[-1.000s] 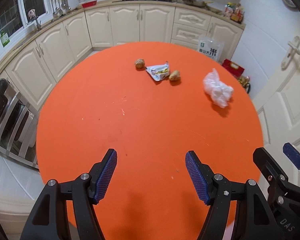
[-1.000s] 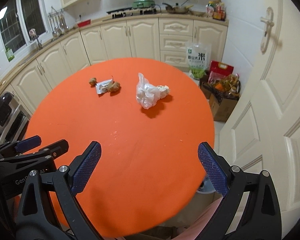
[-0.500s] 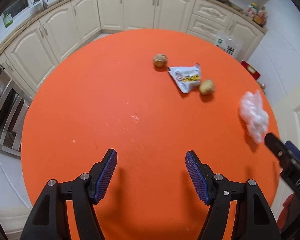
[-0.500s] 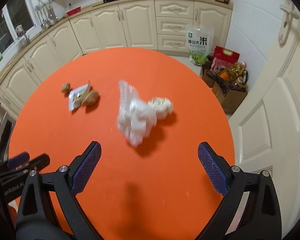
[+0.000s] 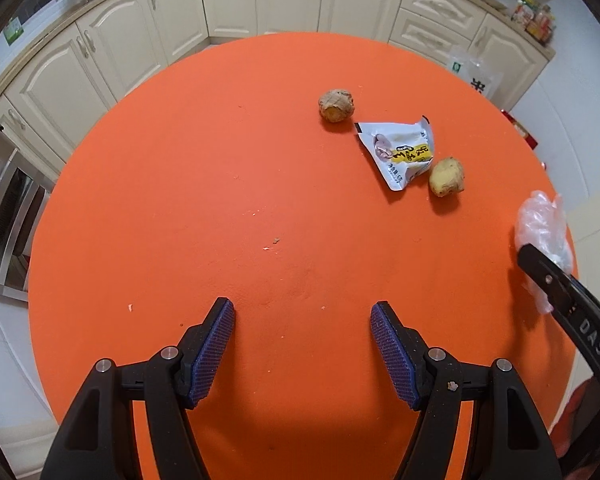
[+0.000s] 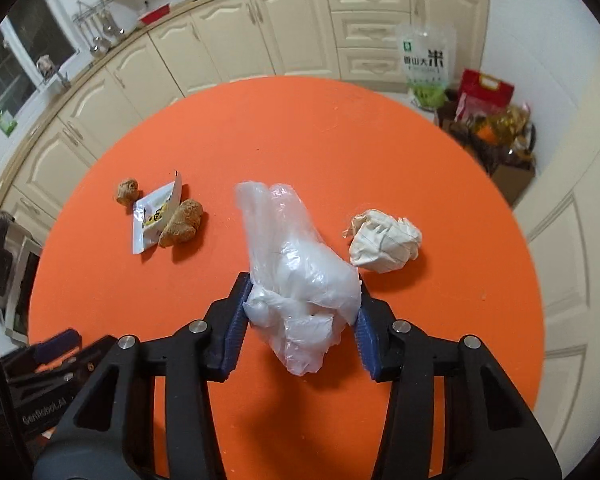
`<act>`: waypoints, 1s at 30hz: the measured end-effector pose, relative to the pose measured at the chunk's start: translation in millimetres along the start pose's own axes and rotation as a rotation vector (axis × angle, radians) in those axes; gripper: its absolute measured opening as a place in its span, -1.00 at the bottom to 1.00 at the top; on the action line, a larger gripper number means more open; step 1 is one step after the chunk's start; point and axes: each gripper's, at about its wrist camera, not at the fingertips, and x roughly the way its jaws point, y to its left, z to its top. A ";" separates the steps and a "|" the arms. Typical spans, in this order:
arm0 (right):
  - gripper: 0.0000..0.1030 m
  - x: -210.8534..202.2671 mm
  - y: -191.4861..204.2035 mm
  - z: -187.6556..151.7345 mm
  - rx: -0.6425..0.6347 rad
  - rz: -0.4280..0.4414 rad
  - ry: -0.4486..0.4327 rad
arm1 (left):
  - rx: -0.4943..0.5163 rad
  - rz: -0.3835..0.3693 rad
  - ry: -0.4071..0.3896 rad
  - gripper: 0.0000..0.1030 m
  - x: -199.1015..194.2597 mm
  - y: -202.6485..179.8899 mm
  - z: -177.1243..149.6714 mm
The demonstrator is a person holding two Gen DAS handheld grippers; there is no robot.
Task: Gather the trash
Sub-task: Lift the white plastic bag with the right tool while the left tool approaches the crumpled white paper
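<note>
**Operator:** What has changed?

**Technician:** A second ago both tongs hung open over the near edge of the orange surface [image 5: 180, 200]. Now the right tongs [image 6: 300, 312] are closing around the crumpled plastic bag [image 6: 300, 272], which sits between the pads and touches both. The left tongs [image 5: 302, 344] remain open and empty over bare surface. By my reading, the first pickup is under way.

**Operator:** Clearance?

**Technician:** The bag lies toward the right rim. The paper wad [image 6: 384, 244] sits just beside it. The snack wrapper [image 5: 400, 152] and two brown lumps [image 5: 336, 105] [image 5: 446, 177] lie farther in, with open surface between them and the left tongs.
</note>
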 end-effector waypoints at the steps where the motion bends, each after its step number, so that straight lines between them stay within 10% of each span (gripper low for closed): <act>1: -0.15 -3.8 0.4 -2.6 -0.012 0.000 -0.008 | 0.001 0.002 0.001 0.30 0.0 -0.3 1.7; 30: -0.14 -66.9 -156.1 -23.9 0.194 -0.027 -0.115 | 0.326 -0.062 -0.065 0.30 26.3 -230.6 46.2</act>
